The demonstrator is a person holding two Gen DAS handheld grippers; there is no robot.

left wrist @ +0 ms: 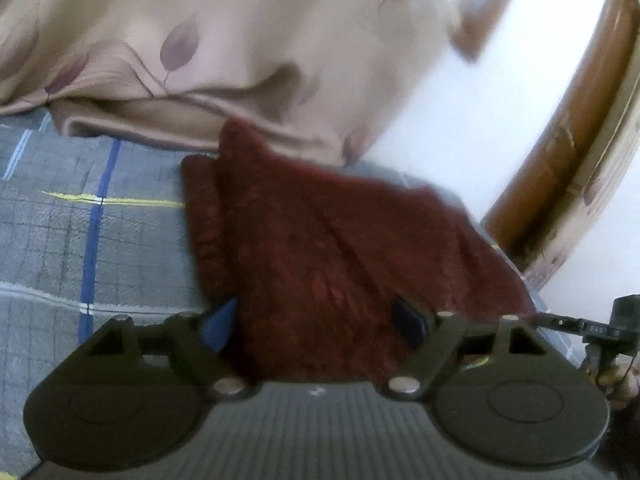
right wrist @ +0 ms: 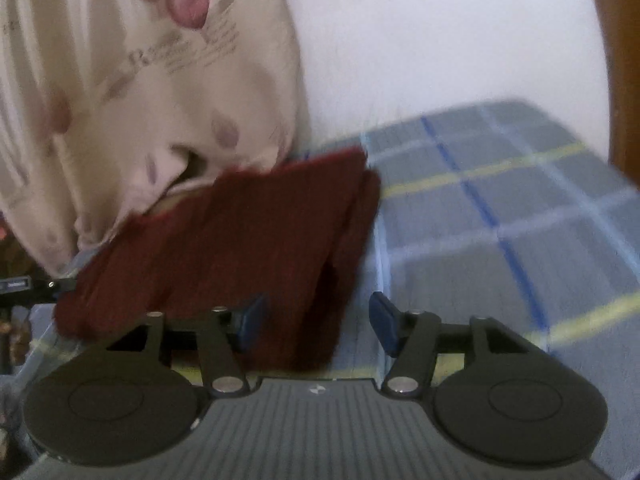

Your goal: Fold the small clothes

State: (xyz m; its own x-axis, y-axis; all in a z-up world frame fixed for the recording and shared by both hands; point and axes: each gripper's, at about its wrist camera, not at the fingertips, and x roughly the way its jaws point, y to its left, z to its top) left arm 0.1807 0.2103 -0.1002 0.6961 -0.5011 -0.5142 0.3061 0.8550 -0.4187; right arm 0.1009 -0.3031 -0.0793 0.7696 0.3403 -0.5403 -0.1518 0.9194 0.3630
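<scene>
Left wrist view: the left gripper (left wrist: 320, 324) has its jaws spread, and the dark red knitted garment (left wrist: 320, 248) lies between the two blue fingertips (left wrist: 220, 324), filling the gap and covering most of the far pad; whether the pads press the cloth cannot be told. The garment lies folded in layers on the grey plaid bedsheet (left wrist: 80, 220), extending ahead of the gripper to a beige leaf-print quilt (left wrist: 180, 40). To the right of the gripper this view alone shows a curved wooden bed frame (left wrist: 560, 140) against the white wall (left wrist: 500, 60), and, at the right edge, the black tip of the other device (left wrist: 592, 328).

Right wrist view: the right gripper (right wrist: 318, 324) is spread wide and holds nothing. The same garment (right wrist: 240, 248) lies ahead and to the left, overlapping the left fingertip (right wrist: 250, 320); the right fingertip stands over bare bedsheet (right wrist: 520, 220). This view alone shows the open sheet stretching away to the right, with blue and yellow stripes, and a beige pillow (right wrist: 140, 80) ahead-left touching the garment's far edge.

Writing: the pillow bears blurred print, of which only a word beginning "Ro" can be made out. Both views are motion-blurred.
</scene>
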